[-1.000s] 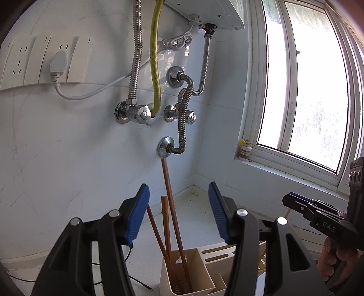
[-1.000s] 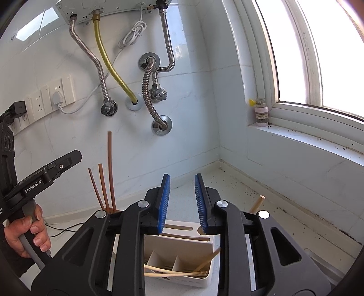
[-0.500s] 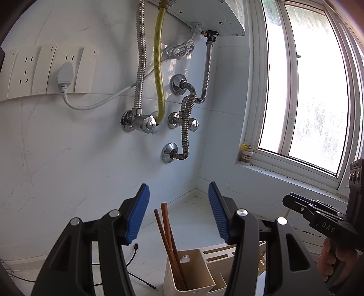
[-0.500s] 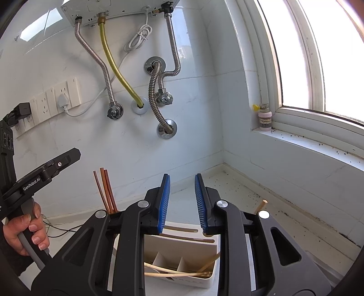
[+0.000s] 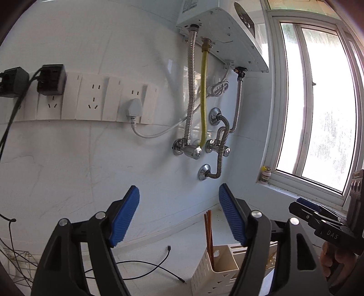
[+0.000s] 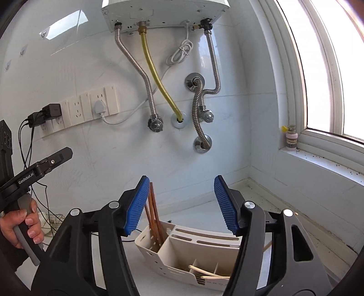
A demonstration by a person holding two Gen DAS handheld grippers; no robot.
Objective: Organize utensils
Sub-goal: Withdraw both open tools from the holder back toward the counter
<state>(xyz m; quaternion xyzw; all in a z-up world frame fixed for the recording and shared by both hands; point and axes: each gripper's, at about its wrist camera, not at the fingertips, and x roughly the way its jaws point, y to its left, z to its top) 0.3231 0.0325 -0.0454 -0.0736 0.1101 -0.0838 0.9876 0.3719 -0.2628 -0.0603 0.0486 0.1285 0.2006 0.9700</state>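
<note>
A cream utensil caddy (image 6: 182,257) stands on the white counter, also low in the left wrist view (image 5: 218,271). Brown chopsticks (image 6: 154,218) stand upright in its tall left compartment, seen too in the left wrist view (image 5: 208,232). Pale utensils (image 6: 204,273) lie in the caddy's front compartments. My left gripper (image 5: 179,216) is open and empty, held above and left of the caddy. My right gripper (image 6: 180,202) is open and empty, above the caddy's near side. Each gripper shows at the edge of the other's view.
A tiled wall with a water heater (image 6: 163,13), metal hoses (image 6: 198,102) and a socket strip (image 5: 91,100) stands behind. A black cable (image 5: 145,266) lies on the counter. A small bottle (image 6: 291,139) sits on the window sill at right.
The chopsticks have dropped down into the caddy's tall compartment. My right gripper has opened wide. Both grippers have pulled back and tilted up from the caddy.
</note>
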